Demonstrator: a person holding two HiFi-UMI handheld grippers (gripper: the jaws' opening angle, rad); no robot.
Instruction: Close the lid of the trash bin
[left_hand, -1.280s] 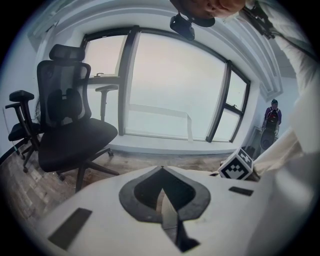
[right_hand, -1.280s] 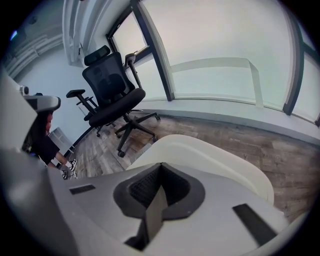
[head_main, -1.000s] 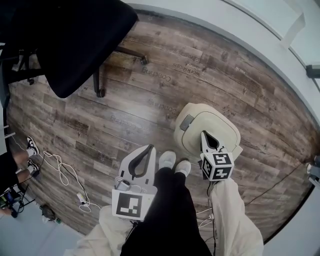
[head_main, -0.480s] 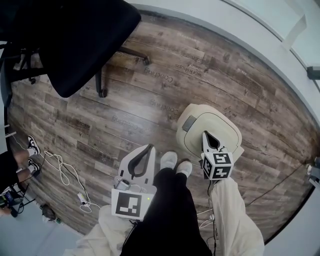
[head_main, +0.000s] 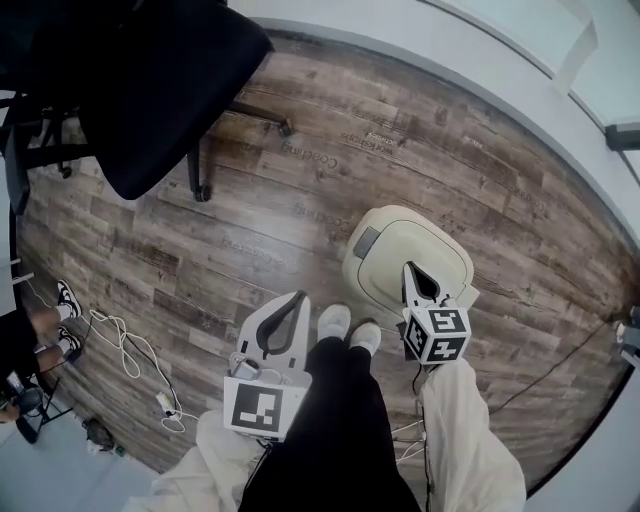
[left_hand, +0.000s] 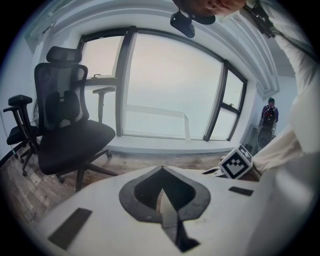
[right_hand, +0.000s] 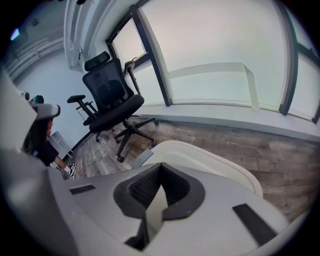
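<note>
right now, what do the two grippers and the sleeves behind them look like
Both are pale grey two-jaw tools. The left gripper has curved jaws lined with dark pads, framing a teardrop-shaped opening, and its left cube carries a black-and-white square marker. The right gripper looks narrower in the head view, with its own right cube. Cream sleeves cover both arms.

Soft daylight pours through the window (left_hand: 170, 100), blown out to white in both gripper views. The floor (head_main: 300, 200) is evenly lit with faint shadows. Strong fisheye bending, dark corners.
</note>
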